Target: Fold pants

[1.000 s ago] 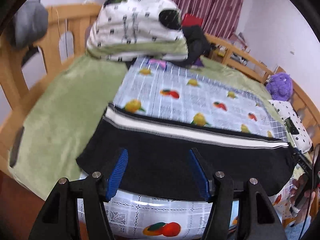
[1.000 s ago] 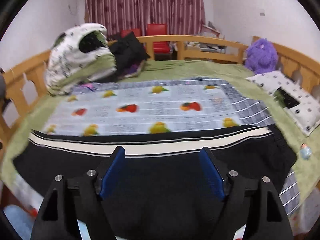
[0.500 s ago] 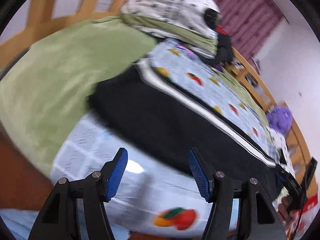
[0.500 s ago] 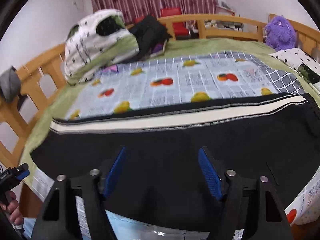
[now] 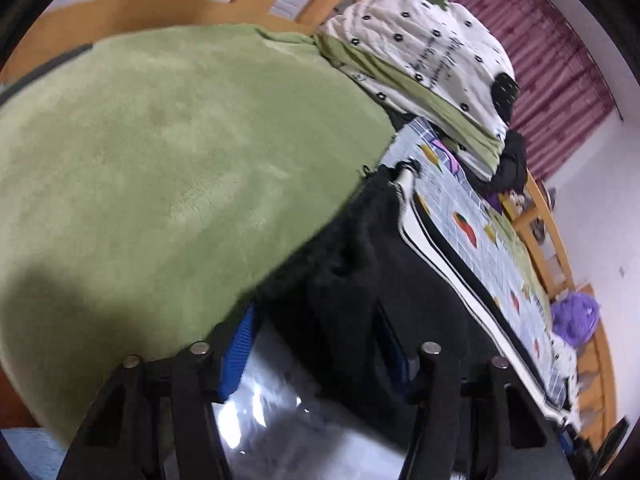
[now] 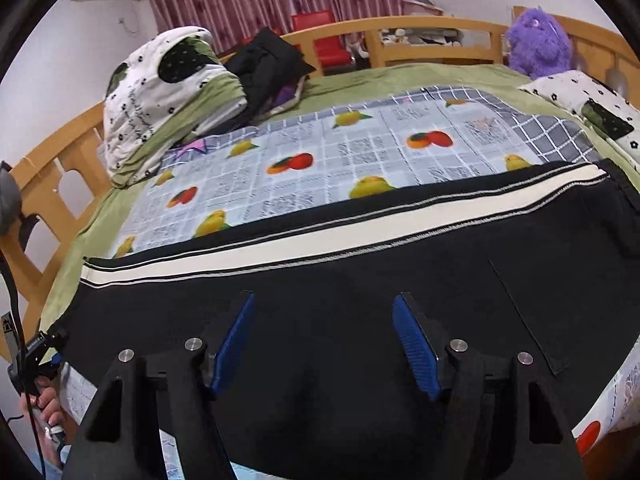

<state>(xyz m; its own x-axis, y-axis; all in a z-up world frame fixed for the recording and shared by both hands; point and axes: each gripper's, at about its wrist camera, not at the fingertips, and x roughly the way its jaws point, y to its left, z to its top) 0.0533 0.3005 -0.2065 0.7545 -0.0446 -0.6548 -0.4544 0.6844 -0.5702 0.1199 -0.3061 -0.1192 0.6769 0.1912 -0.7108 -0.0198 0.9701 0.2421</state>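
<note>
Black pants [image 6: 360, 280] with a white side stripe [image 6: 320, 240] lie flat across the near edge of the bed on a fruit-print cloth [image 6: 360, 148]. My right gripper [image 6: 324, 340] is open just above the middle of the pants. My left gripper [image 5: 320, 344] is open at the pants' left end [image 5: 360, 264], low at the near left corner, one blue pad [image 5: 240, 344] beside the fabric edge. The left gripper also shows in the right wrist view [image 6: 40, 352] at the bed's left corner.
A green blanket [image 5: 160, 152] covers the bed inside a wooden frame [image 6: 420, 36]. A folded white-and-green quilt [image 6: 168, 92] and dark clothes [image 6: 268, 64] lie at the far left. A purple plush toy [image 6: 540, 40] and a pillow [image 6: 584, 100] are at the far right.
My left gripper has swung left and down to the pants' left end and come close to the fabric. My right gripper has moved slightly nearer the pants. Both stay open.
</note>
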